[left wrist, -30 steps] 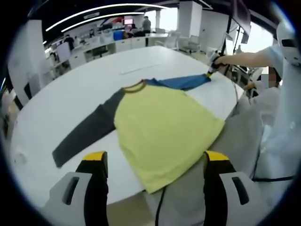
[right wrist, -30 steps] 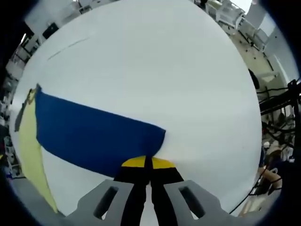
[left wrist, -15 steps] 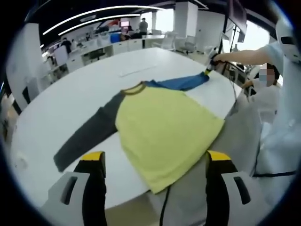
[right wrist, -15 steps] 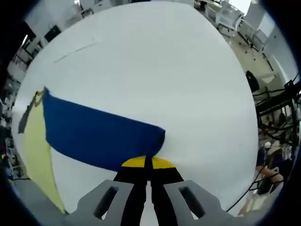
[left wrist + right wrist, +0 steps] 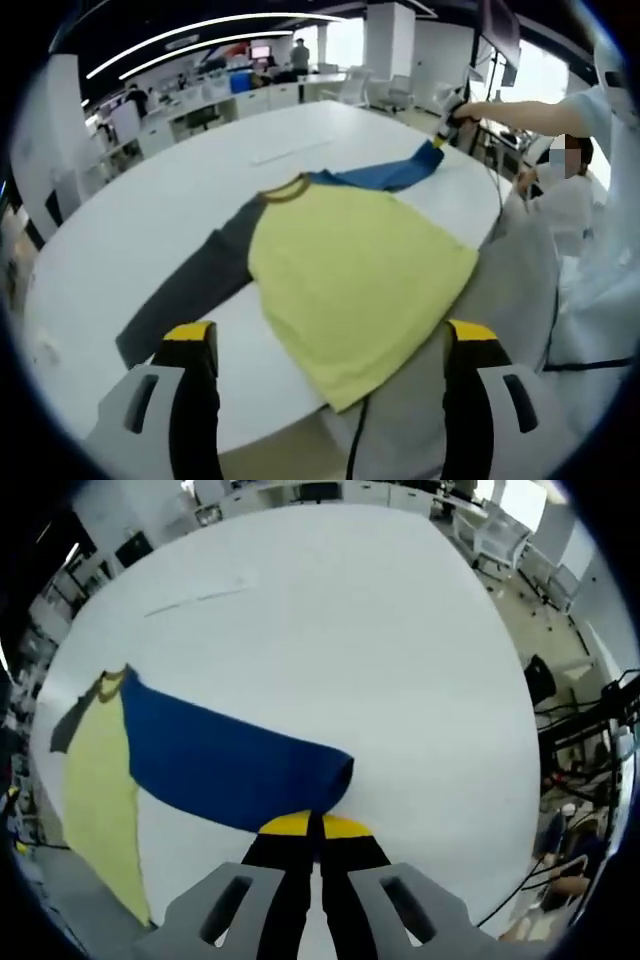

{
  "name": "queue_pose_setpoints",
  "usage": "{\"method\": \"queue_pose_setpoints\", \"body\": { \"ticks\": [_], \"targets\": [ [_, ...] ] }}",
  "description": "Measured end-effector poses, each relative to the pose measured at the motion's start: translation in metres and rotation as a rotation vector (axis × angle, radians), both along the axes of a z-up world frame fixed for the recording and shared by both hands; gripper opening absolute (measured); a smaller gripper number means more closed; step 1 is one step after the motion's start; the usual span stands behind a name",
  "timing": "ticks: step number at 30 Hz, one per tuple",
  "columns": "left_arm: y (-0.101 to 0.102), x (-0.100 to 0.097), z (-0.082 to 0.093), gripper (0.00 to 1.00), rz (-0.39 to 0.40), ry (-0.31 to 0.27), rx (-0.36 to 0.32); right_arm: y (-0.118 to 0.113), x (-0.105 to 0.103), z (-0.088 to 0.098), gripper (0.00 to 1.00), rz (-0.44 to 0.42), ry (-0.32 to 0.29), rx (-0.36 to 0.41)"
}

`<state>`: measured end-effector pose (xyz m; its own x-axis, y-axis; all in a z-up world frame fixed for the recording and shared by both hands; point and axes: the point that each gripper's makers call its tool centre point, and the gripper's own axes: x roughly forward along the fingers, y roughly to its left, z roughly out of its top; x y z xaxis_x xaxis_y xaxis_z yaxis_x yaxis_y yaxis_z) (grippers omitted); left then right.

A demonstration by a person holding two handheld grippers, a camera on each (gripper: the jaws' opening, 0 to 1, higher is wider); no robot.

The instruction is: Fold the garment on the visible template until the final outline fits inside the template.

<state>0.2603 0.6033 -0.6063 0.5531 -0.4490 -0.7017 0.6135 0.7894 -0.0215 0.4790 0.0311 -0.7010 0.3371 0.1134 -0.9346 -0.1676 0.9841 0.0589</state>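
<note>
White oval table [image 5: 150, 210] under a big open-plan office, desks and ceiling light strips far behind. Left gripper view first: garment [image 5: 355, 270] spread flat on the near half of that table, yellow body toward the camera with its hem reaching the table edge, brown collar away, grey sleeve [image 5: 185, 295] stretched out to the left, blue sleeve [image 5: 385, 175] running off to the upper right. Left gripper [image 5: 330, 400] spread wide and empty, hovering short of the hem, yellow-tipped jaws framing the shirt body. Right gripper [image 5: 450, 115] seen at the far right, at the cuff of the blue sleeve, cuff raised slightly off the surface (a person in white seated just behind it). No template outline made out on the table from here.

Right gripper view next: white tabletop, a thin pale line far up the surface (possibly a strip or tape; too faint to tell). Right gripper [image 5: 315, 830] pressed together on the blue sleeve's cuff [image 5: 330, 780], yellow tips meeting over the fabric edge. Sleeve's long axis running from the jaws up and left to the yellow body [image 5: 100, 770] and collar.

Judged: fold of the blue sleeve in hand, barely begun. Key relation — shirt body lying directly along the sleeve's axis from the right gripper, so carry the cuff straight back along that line. Left gripper much nearer the hem and grey sleeve.
</note>
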Motion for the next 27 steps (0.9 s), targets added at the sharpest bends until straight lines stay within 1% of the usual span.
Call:
{"method": "queue_pose_setpoints", "body": {
  "ticks": [3,5,8,10,13,16,19,21,24,27],
  "targets": [
    [0.001,-0.003,-0.002,0.91,-0.004,0.005,-0.005,0.009,0.001,0.008,0.02,0.018,-0.013,-0.005],
    [0.002,-0.004,-0.003,0.91,-0.001,0.005,-0.005,0.015,0.001,0.014,0.02,0.027,-0.035,-0.014],
    [0.005,-0.003,0.000,0.92,0.008,-0.006,-0.018,0.018,0.003,0.016,0.01,0.036,-0.031,-0.014],
    [0.006,-0.004,0.002,0.93,0.000,-0.013,-0.027,0.026,0.001,0.020,0.01,0.045,-0.033,-0.015],
    [0.007,-0.004,0.001,0.94,-0.004,-0.016,-0.029,0.034,-0.001,0.025,0.01,0.053,-0.044,-0.015],
    [0.009,-0.006,0.000,0.95,-0.018,-0.015,-0.029,0.041,0.002,0.029,0.01,0.064,-0.055,-0.015],
    [0.012,-0.007,-0.001,0.96,-0.023,-0.013,-0.030,0.046,0.004,0.034,0.01,0.073,-0.066,-0.008],
    [0.012,-0.008,-0.002,0.98,-0.028,-0.009,-0.036,0.059,0.006,0.040,0.01,0.077,-0.074,0.004],
    [0.013,-0.009,-0.003,0.98,-0.037,-0.006,-0.036,0.065,0.009,0.046,0.02,0.086,-0.092,0.014],
    [0.014,-0.010,-0.004,0.99,-0.039,-0.003,-0.040,0.079,0.011,0.053,0.02,0.098,-0.104,0.029]
  ]
}}
